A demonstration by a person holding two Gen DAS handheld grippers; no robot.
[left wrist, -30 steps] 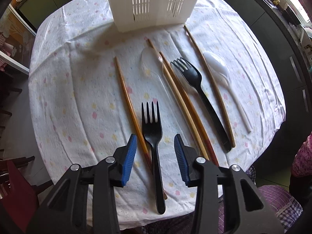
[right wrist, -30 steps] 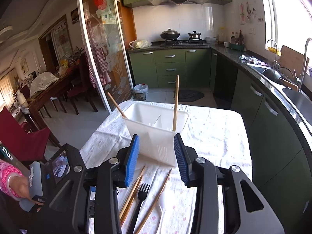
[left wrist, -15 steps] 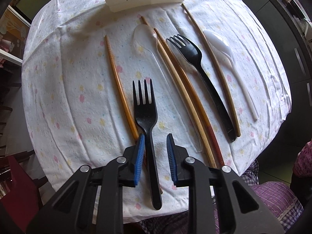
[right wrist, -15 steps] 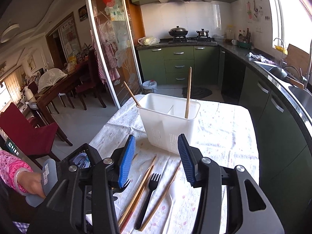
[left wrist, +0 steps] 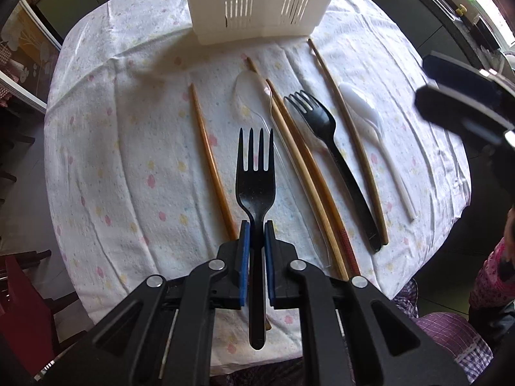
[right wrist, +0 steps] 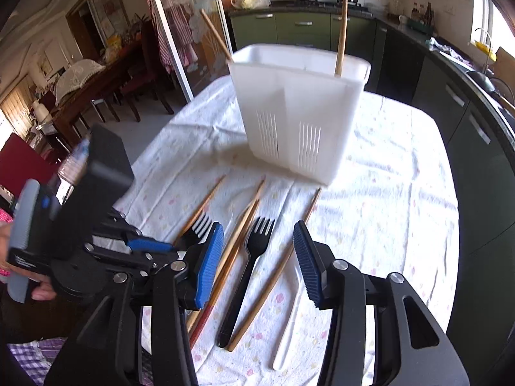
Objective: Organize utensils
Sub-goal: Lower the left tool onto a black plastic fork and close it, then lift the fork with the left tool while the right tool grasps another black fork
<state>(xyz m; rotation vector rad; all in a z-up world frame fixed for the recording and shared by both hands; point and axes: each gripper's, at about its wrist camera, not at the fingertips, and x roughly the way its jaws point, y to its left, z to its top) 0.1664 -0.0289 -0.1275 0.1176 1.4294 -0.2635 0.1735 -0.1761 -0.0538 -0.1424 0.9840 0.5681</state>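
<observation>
My left gripper [left wrist: 255, 230] is shut on the handle of a black plastic fork [left wrist: 255, 173] and holds it above the flowered tablecloth [left wrist: 122, 173], tines pointing at the white slotted utensil caddy [left wrist: 260, 0]. On the cloth lie a second black fork [left wrist: 325, 135], several wooden chopsticks [left wrist: 209, 160], a clear spoon [left wrist: 254, 96] and a white spoon [left wrist: 363, 109]. My right gripper [right wrist: 259, 251] is open and empty above the second fork [right wrist: 254, 251]. The caddy [right wrist: 299, 112] holds two upright chopsticks [right wrist: 341, 29].
The table's near edge is just under my grippers. The left gripper's body [right wrist: 90, 225] shows at the left of the right wrist view. Dark green kitchen cabinets [right wrist: 476, 128] run along the right, and dining chairs [right wrist: 145, 74] stand at the far left.
My left gripper closed on the black fork's handle and lifted it off the cloth. My right gripper dropped down toward the utensils near the second fork, still open.
</observation>
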